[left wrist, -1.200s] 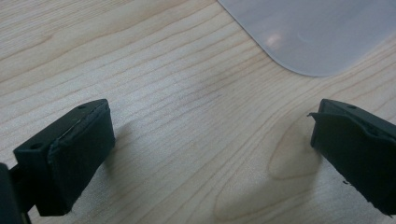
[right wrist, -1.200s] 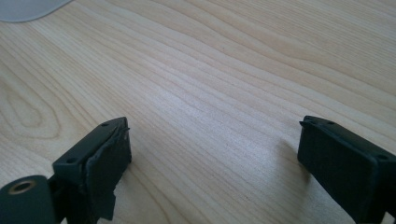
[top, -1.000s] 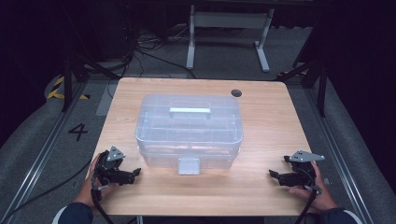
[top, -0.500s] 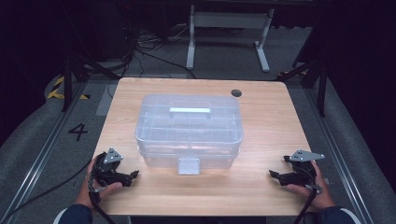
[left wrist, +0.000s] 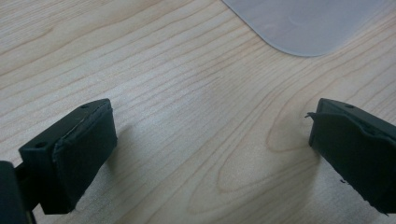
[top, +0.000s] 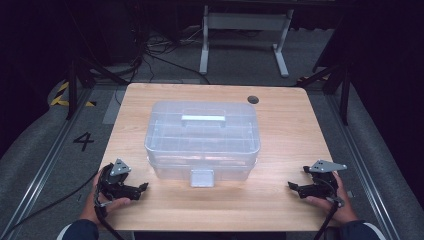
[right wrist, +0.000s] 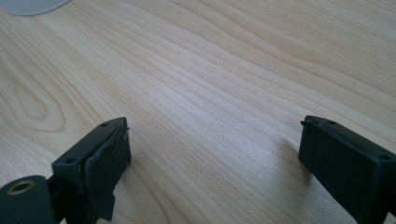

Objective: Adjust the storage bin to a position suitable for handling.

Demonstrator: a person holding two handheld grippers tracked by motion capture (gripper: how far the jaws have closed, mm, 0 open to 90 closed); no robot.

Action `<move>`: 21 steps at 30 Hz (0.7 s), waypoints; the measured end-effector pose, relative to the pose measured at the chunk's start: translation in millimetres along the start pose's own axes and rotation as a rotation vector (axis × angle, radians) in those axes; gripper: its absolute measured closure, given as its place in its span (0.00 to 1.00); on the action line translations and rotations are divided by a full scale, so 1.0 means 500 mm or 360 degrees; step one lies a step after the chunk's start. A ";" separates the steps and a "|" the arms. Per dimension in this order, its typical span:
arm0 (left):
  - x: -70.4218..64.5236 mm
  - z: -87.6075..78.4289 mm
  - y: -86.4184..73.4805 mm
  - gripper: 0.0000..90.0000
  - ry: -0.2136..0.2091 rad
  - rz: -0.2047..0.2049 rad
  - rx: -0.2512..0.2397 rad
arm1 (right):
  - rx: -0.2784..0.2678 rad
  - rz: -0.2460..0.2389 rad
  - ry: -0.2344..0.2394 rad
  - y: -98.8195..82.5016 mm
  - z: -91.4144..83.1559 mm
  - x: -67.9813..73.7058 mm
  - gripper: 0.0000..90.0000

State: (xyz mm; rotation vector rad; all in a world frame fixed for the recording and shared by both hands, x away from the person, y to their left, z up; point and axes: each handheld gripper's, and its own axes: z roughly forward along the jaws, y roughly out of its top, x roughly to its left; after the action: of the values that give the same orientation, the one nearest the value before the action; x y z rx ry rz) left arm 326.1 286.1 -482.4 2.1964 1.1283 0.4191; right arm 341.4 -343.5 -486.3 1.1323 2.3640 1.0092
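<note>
A clear plastic storage box [top: 202, 140] with lid handle and front latch [top: 202, 177] sits mid-bench [top: 300, 130], long axis crosswise. The left tool [top: 139, 189] and right tool [top: 294, 188], both wide open and empty, flank it; the left lies nearer.

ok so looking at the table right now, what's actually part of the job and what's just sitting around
Part of the job:
- clear plastic box, lid on, with its front latch
- left gripper, open, resting near the box's left front corner
- right gripper, open, off to the box's right

Just around:
- wooden table and its dark cable hole
- white stand on the floor behind
- floor cables
</note>
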 end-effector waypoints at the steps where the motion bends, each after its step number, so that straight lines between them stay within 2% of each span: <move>1: 0.000 0.000 0.000 0.01 0.0000 0.0000 0.0000 | 0.0000 0.0000 -0.0001 0.000 0.000 0.000 0.10; 14: -0.001 -0.001 -0.001 0.02 0.0007 -0.0014 0.0005 | 0.0010 0.0002 -0.0003 0.002 0.000 0.000 0.11; 17: -0.001 -0.002 -0.002 0.02 0.0010 -0.0020 0.0004 | 0.0022 -0.0005 -0.0005 0.004 -0.003 0.004 0.16; 21: -0.001 -0.002 -0.002 0.02 0.0010 -0.0021 0.0004 | 0.0025 -0.0018 -0.0008 0.006 -0.004 0.006 0.18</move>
State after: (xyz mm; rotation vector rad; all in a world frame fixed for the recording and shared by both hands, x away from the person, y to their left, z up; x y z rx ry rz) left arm 324.7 286.3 -482.2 2.1903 1.1465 0.4197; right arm 340.0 -340.9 -482.6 1.1247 2.3753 0.9846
